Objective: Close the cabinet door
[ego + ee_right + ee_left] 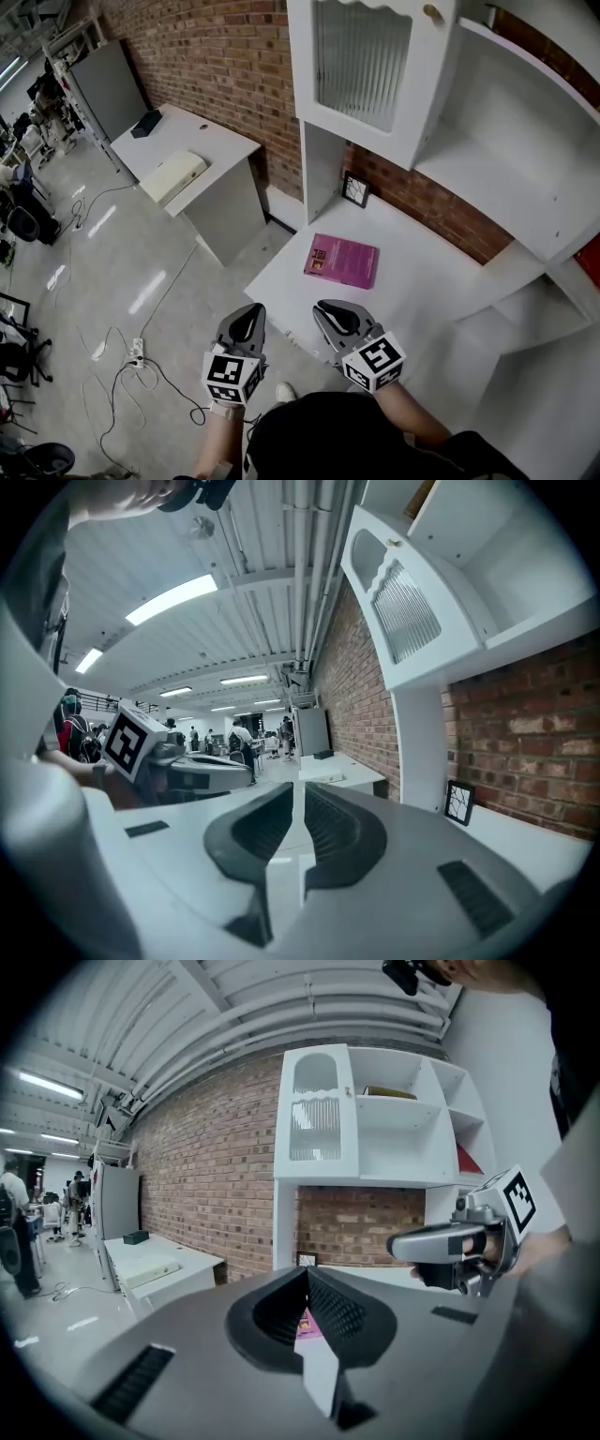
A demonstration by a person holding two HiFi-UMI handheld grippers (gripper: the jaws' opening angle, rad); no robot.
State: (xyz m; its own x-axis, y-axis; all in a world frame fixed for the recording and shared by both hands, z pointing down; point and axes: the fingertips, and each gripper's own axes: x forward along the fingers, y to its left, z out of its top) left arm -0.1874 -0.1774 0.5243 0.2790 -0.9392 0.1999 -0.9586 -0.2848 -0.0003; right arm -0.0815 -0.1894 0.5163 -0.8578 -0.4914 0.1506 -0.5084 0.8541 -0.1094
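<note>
The white cabinet door (361, 66) with a ribbed pane and a round knob (432, 13) stands swung open from the white shelf unit (506, 141) above the desk. It also shows in the left gripper view (316, 1115) and the right gripper view (408, 611). My left gripper (246, 323) (307, 1269) hovers just off the desk's front edge, shut with nothing in it. Beside it my right gripper (334, 315) (298, 785) hangs over the desk's near edge, jaws together and empty. Both are well below and short of the door.
A pink book (341, 260) lies on the white desk (422, 291), with a small framed picture (355, 189) against the brick wall. To the left stands another white desk (211, 141) with a cream device (172, 176). Cables (131, 361) trail on the floor.
</note>
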